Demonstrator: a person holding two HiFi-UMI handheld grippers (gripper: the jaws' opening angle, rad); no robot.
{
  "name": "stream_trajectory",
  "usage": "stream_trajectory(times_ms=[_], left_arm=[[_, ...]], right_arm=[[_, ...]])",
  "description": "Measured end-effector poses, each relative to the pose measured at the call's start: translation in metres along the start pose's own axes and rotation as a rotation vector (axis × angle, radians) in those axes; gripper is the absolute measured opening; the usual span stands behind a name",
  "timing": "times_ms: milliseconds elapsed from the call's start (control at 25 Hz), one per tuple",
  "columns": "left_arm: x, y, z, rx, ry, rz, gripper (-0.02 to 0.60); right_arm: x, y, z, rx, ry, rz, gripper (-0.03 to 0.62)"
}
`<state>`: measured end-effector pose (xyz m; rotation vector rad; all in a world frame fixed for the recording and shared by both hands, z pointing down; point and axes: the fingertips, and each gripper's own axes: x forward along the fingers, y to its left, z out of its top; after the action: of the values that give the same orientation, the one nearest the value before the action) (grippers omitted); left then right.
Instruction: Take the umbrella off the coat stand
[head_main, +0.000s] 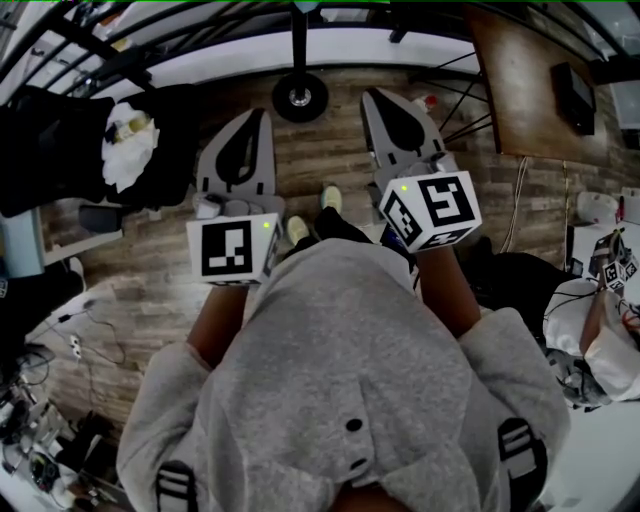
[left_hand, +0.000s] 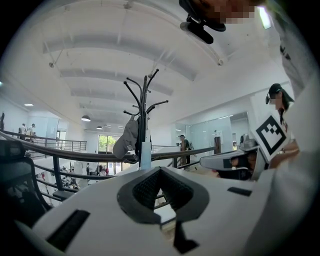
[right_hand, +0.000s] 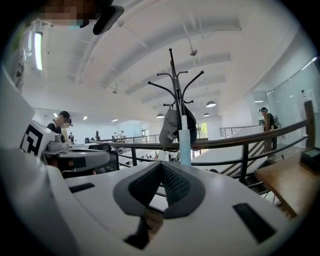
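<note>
The black coat stand (left_hand: 144, 107) rises straight ahead beyond both grippers, its round base (head_main: 300, 97) on the wood floor. A slim light-blue umbrella (right_hand: 185, 142) hangs upright against the pole (left_hand: 145, 156), with a grey cap (right_hand: 171, 127) on a hook beside it. My left gripper (left_hand: 160, 168) and right gripper (right_hand: 161, 163) point level toward the stand, side by side, both well short of it. The tips of each pair meet with nothing between them. From the head view, the left gripper (head_main: 262, 112) and right gripper (head_main: 368, 92) flank the base.
A dark metal railing (right_hand: 235, 142) runs behind the stand. A black chair with white cloth (head_main: 130, 150) is at the left, a wooden table (head_main: 520, 90) at the right. Another person (head_main: 610, 330) sits at the far right. Cables (head_main: 70, 345) lie on the floor at the left.
</note>
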<state>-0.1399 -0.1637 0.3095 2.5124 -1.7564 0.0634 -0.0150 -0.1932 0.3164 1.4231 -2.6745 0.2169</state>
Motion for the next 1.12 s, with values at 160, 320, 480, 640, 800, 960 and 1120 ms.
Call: stream_trajectory(times_ms=[160, 320, 480, 640, 800, 960, 1120], left_arm=[[0.015, -0.004, 0.000, 0.008, 0.012, 0.007, 0.011], [0.033, -0.008, 0.004, 0.030, 0.012, 0.012, 0.011], [0.052, -0.001, 0.004, 0.034, 0.015, 0.012, 0.011], [0.067, -0.001, 0.007, 0.038, 0.009, 0.016, 0.011], [0.081, -0.005, 0.008, 0.043, 0.008, 0.019, 0.011], [0.096, -0.008, 0.014, 0.050, -0.001, 0.025, 0.011], [0.109, -0.008, 0.015, 0.054, 0.005, 0.042, 0.011]], right_arm=[[0.007, -0.016, 0.002, 0.007, -0.003, 0.012, 0.009], [0.014, -0.034, 0.009, 0.013, -0.015, 0.020, 0.009], [0.034, -0.046, 0.014, 0.007, -0.019, 0.026, 0.009], [0.041, -0.057, 0.017, 0.009, -0.025, 0.033, 0.009], [0.046, -0.069, 0.018, 0.006, -0.023, 0.045, 0.009], [0.055, -0.076, 0.023, 0.032, -0.021, 0.098, 0.009], [0.067, -0.087, 0.026, 0.110, -0.028, 0.157, 0.009]])
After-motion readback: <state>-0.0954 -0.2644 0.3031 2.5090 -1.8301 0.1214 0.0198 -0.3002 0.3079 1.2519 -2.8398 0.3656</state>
